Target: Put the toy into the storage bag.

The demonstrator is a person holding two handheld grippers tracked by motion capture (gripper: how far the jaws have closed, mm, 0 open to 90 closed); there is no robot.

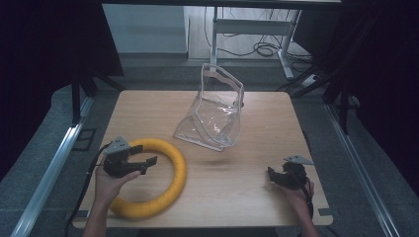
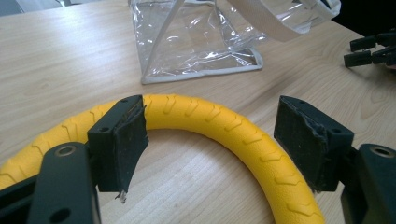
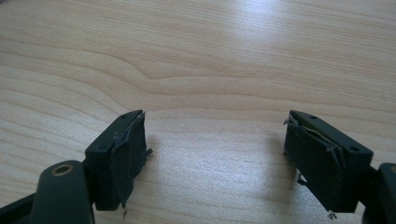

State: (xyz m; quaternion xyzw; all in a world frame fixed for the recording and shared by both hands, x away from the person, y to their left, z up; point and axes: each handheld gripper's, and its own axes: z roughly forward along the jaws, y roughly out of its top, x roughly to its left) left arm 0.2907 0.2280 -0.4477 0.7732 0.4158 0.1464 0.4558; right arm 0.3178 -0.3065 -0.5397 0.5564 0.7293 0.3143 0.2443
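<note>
Left tongs (image 2: 210, 135) wide over yellow ring (image 2: 224, 128) | right tongs (image 3: 215, 154) wide | clear bag (image 1: 215, 111) beyond

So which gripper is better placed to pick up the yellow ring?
Left. The left gripper hangs open over the yellow ring; the right gripper sits far across the table.

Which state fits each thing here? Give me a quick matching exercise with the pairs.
Things:
1. yellow ring
2. clear plastic bag
3. left gripper
4. right gripper

States:
A. open, above bare wood
B. standing at mid table
C. lying flat near the table's left front
D. open, over the ring's hole

Pairs: 1-C, 2-B, 3-D, 4-A
</note>
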